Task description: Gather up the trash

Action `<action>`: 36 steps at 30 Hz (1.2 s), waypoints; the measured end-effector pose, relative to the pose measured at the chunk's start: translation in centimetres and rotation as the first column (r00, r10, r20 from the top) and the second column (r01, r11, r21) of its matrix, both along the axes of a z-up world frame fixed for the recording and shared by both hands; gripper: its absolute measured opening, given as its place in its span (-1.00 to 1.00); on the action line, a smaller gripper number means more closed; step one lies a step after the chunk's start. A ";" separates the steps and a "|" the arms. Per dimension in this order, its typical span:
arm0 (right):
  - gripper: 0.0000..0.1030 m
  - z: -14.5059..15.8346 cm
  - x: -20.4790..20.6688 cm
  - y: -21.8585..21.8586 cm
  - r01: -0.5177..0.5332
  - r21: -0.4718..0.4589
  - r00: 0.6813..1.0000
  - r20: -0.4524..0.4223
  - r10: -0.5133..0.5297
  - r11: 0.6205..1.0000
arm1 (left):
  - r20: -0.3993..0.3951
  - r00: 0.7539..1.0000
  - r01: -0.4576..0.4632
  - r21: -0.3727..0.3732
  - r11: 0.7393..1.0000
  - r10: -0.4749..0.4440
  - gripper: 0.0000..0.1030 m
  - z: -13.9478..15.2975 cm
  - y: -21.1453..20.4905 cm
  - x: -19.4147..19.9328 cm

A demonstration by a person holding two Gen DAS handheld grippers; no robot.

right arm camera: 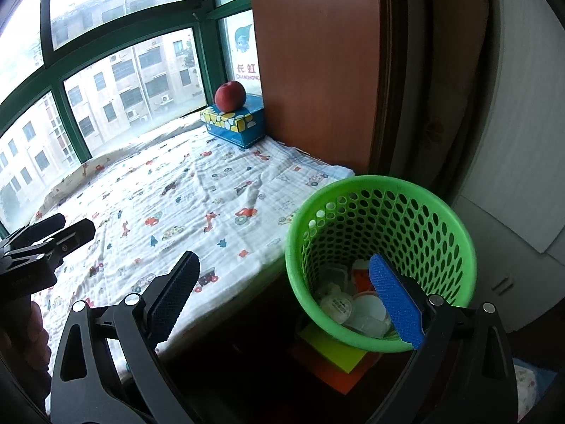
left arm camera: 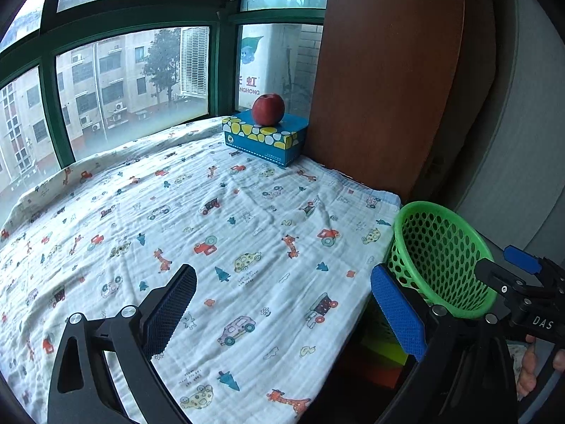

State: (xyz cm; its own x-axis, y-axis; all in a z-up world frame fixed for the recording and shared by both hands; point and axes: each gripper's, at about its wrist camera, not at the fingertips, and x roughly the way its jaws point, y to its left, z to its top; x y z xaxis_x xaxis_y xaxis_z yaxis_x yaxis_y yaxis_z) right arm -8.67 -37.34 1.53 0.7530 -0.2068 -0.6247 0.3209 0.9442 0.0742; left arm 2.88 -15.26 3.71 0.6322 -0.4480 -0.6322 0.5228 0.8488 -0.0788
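At near right, trash (right arm camera: 356, 309) is seen inside green basket (right arm camera: 379, 258); both claws, left (left arm camera: 286, 312) & right (right arm camera: 295, 298), are held released, empty. Basket could be tipped if rim is clipped.

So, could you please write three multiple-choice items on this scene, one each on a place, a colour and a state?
1. Where does the apple sit?
A. in the basket
B. on the blue box
C. on the blanket

2. What colour is the basket?
A. green
B. red
C. white

3. How do both grippers stand?
A. both shut on trash
B. one shut, one open
C. both open, holding nothing

Answers:
1 B, the apple rests on top of the box by the window.
2 A, its perforated wall is bright green.
3 C, the left gripper and the right gripper have fingers spread wide with nothing between.
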 end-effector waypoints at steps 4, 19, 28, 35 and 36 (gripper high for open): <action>0.86 -0.1 0.1 0.0 -0.005 0.008 1.000 0.001 0.005 1.000 | -0.002 1.000 0.000 0.002 1.000 0.000 0.86 -0.1 0.0 0.0; 0.86 -0.2 0.7 0.5 -0.021 0.007 1.000 -0.004 0.021 1.000 | -0.026 0.999 -0.020 0.006 1.000 0.020 0.86 -0.7 0.7 0.4; 0.86 -0.3 1.0 0.7 -0.030 0.007 1.000 -0.006 0.030 1.000 | -0.035 0.999 -0.026 0.005 1.000 0.027 0.86 -0.9 0.9 0.6; 0.86 -0.5 1.2 0.8 -0.036 0.011 0.999 -0.007 0.036 0.999 | -0.037 0.999 -0.030 0.009 1.000 0.030 0.86 -1.1 0.9 0.5; 0.86 -0.5 1.2 0.8 -0.036 0.012 0.999 -0.006 0.036 0.999 | -0.038 0.999 -0.031 0.010 0.999 0.032 0.86 -1.1 0.9 0.6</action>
